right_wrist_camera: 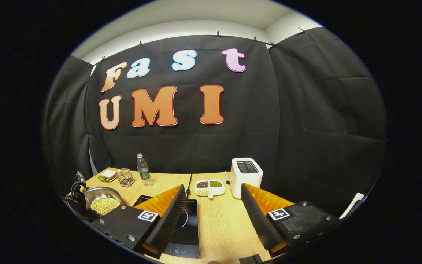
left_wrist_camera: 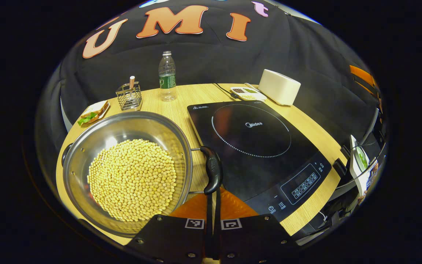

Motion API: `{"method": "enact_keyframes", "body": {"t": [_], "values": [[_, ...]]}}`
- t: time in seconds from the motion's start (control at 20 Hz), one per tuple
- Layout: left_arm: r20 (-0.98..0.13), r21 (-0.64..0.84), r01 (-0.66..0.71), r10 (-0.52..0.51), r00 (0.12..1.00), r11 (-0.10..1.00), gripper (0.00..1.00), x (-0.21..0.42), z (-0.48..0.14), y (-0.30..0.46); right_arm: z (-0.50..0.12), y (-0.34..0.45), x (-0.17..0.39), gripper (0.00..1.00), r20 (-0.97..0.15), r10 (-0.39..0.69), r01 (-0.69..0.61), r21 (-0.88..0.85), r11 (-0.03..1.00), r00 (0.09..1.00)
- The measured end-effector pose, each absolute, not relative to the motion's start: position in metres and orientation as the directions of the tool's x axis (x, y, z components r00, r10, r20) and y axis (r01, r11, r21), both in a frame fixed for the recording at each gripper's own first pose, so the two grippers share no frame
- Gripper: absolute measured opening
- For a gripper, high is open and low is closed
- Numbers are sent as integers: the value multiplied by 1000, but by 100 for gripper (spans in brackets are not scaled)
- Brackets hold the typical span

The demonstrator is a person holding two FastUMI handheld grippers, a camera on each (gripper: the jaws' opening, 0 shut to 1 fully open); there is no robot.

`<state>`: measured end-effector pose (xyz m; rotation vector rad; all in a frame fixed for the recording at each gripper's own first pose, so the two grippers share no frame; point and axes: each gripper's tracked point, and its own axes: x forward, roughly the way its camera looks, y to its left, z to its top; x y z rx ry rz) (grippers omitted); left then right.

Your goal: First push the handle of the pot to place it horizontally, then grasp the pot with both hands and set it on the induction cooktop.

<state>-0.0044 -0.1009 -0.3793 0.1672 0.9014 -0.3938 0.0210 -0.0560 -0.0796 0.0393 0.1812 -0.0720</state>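
Left gripper (left_wrist_camera: 213,205) pressed together, fingers meeting in a thin seam, tips right at the lower end of the pot's black handle (left_wrist_camera: 213,169); touching or a hair short, hard to tell. Closed fingers make a blunt pusher, apt for nudging, not for pinching. Handle straight ahead of the tips, standing on its wire bracket at the rim of the pot (left_wrist_camera: 86,146); raised or already level cannot be judged from this angle. Pot just ahead and to the left, on the table (left_wrist_camera: 192,95), heaped with soybeans (left_wrist_camera: 132,179). A second, small handle (left_wrist_camera: 64,152) on the far left rim, there for the two-handed lift. Cooktop (left_wrist_camera: 258,146) ahead to the right, just beside the pot, bare glass ready to take it. Farther ahead: bottle (left_wrist_camera: 167,76), wire holder (left_wrist_camera: 129,96), sandwich (left_wrist_camera: 93,113), toaster (left_wrist_camera: 279,87), small dish (left_wrist_camera: 248,93).

Right gripper (right_wrist_camera: 211,205) spread wide, pinching nothing, held high and well back from the pot (right_wrist_camera: 103,200), which sits far to its left. Cooktop (right_wrist_camera: 187,227) below and between its fingers. Likely waiting clear of the push, open for its own grasp later.

Probably the first step: handle push in hand, lift not yet begun. Loose beans heaped high, so a level carry matters.
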Motion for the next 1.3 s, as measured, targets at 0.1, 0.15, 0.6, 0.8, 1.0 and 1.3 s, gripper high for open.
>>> {"method": "enact_keyframes", "body": {"t": [0.1,0.15,0.6,0.8,1.0,1.3], "values": [[-789,-20,403,-262,556,915,5,1,-380,-103,-82,-58,23,94,-187,-71,78,30,997,980],[-788,-18,404,-262,557,915,1,2,-381,-104,-83,-59,23,94,-189,-74,81,29,996,979],[-784,1,403,-249,568,915,1,23,-385,-108,-94,-71,28,94,-211,-97,107,38,994,973],[-783,-9,396,-253,568,918,1,28,-384,-109,-96,-73,28,94,-215,-103,114,37,993,971],[-781,-12,394,-254,570,919,1,31,-385,-109,-95,-75,27,94,-213,-111,121,36,992,971],[-780,-16,400,-262,569,917,1,34,-385,-109,-93,-73,25,94,-214,-119,129,32,991,969]]}}
